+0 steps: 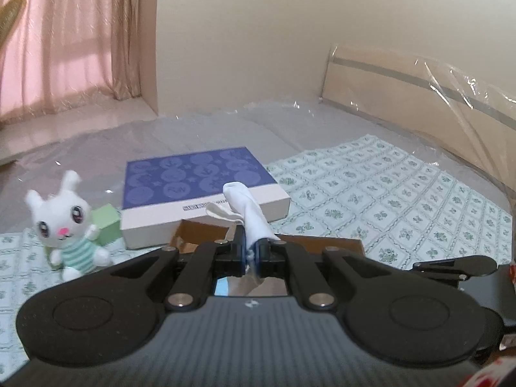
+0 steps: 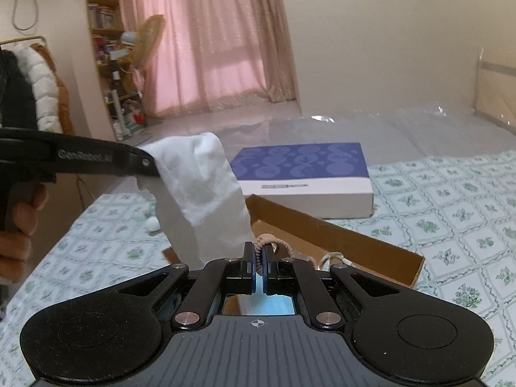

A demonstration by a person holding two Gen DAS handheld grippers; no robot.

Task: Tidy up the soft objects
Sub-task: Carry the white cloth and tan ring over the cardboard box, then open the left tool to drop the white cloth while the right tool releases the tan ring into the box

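Note:
My left gripper (image 1: 251,245) is shut on a white cloth (image 1: 248,206) that sticks up and forward from its jaws. In the right wrist view the left gripper (image 2: 151,164) comes in from the left, and the white cloth (image 2: 200,187) hangs from it down toward my right gripper (image 2: 258,251). The right gripper is shut on a beige elastic cord (image 2: 269,242) at the cloth's lower end. Both grippers hover over an open brown cardboard box (image 2: 338,229) (image 1: 200,232). A white bunny plush (image 1: 64,222) in a striped shirt sits on the bedspread to the left.
A blue-and-white flat box (image 1: 200,174) (image 2: 303,161) lies just beyond the cardboard box. A green block (image 1: 108,222) stands behind the bunny. The floral bedspread (image 2: 451,213) covers a plastic-wrapped mattress. A hand (image 2: 19,222) holds the left gripper's grip.

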